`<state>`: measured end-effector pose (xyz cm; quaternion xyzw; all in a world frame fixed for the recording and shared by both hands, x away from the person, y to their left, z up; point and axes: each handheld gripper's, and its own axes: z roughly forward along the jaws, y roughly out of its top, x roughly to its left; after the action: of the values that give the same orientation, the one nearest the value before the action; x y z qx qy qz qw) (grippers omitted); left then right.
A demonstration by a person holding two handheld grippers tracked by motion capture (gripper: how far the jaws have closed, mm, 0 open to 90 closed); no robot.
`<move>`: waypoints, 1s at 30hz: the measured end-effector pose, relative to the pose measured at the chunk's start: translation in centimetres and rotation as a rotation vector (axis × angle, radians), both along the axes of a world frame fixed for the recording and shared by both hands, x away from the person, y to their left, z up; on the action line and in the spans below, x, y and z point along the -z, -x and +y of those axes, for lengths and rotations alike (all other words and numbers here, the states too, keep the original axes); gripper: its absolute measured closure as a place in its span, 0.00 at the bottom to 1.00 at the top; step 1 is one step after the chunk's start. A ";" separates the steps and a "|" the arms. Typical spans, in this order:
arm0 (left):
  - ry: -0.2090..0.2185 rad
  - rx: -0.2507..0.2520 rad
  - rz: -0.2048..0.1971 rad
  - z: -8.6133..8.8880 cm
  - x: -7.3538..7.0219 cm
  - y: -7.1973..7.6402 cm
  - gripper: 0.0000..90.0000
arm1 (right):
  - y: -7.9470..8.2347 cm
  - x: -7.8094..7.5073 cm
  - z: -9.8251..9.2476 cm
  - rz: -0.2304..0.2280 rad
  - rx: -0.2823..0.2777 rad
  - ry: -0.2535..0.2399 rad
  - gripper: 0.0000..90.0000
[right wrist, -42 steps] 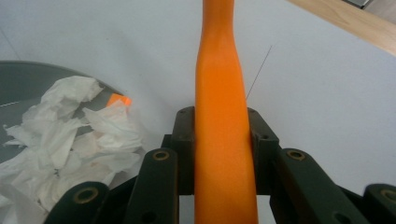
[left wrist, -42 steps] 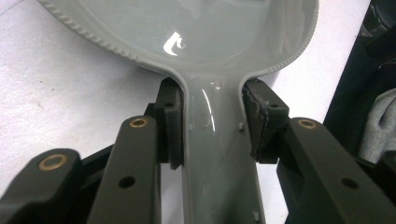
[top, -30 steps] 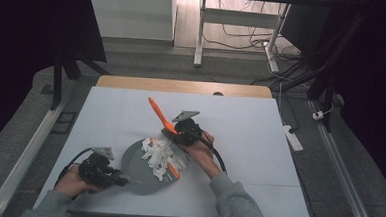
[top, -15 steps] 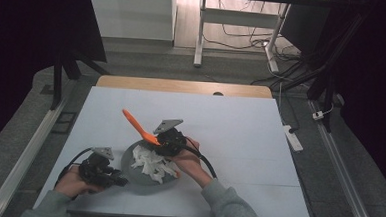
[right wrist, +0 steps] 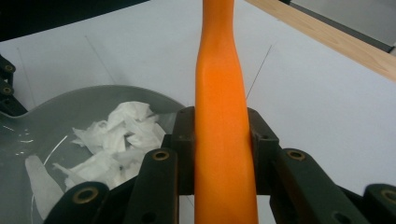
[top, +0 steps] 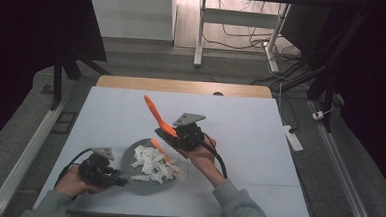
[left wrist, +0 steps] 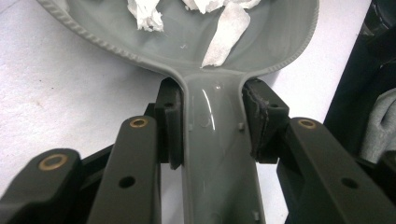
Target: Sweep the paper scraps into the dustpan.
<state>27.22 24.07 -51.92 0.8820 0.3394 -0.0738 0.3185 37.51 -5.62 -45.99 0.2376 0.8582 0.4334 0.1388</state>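
A grey dustpan [top: 128,157] lies at the table's near left, with white paper scraps [top: 153,162] piled in it. My left gripper [top: 108,173] is shut on the dustpan's handle [left wrist: 215,154], its pads [left wrist: 170,121] pressing on both sides just behind the pan [left wrist: 261,42], where scraps [left wrist: 224,32] lie. My right gripper [top: 179,133] is shut on a long orange tool handle [top: 153,112] that slants up and to the left. The tool's lower orange end [top: 159,148] hangs over the scraps. In the right gripper view the orange handle [right wrist: 222,116] runs up between the jaws of my right gripper [right wrist: 222,140], with the pan [right wrist: 60,112] and scraps [right wrist: 116,135] at left.
The white table top [top: 249,141] stretches to the right and behind the pan, with a wooden strip [top: 182,86] along its far edge. A power strip [top: 293,136] lies on the floor off the right side. Metal rails run beside the table.
My right gripper swung the orange tool left over the pan, then came back right and a little up. The left gripper and dustpan have stayed put.
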 end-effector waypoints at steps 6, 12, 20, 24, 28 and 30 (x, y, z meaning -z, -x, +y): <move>0.001 0.002 0.002 0.0 0.0 0.1 0.69 | 0.2 0.0 -3.2 0.011 0.090 -0.004 0.78; 0.001 0.007 0.004 0.2 0.0 0.2 0.69 | 1.2 0.7 -6.8 0.044 0.180 -0.021 0.78; -0.002 0.008 0.005 0.4 -0.2 0.7 0.69 | 2.1 2.2 -9.4 0.093 0.241 -0.017 0.78; -0.004 0.015 0.005 0.3 -0.2 0.8 0.69 | 2.5 2.8 -9.5 0.115 0.247 -0.006 0.78; -0.006 0.016 0.005 0.2 -0.3 1.0 0.69 | 2.7 2.8 -9.1 0.115 0.238 -0.004 0.78; -0.007 0.018 0.004 0.2 -0.3 1.1 0.69 | 2.7 2.9 -8.9 0.117 0.235 -0.002 0.78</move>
<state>26.17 24.22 -51.64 0.8860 0.3326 -0.0773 0.3138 34.77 -14.48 -48.91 0.3616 0.8305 0.4005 0.1384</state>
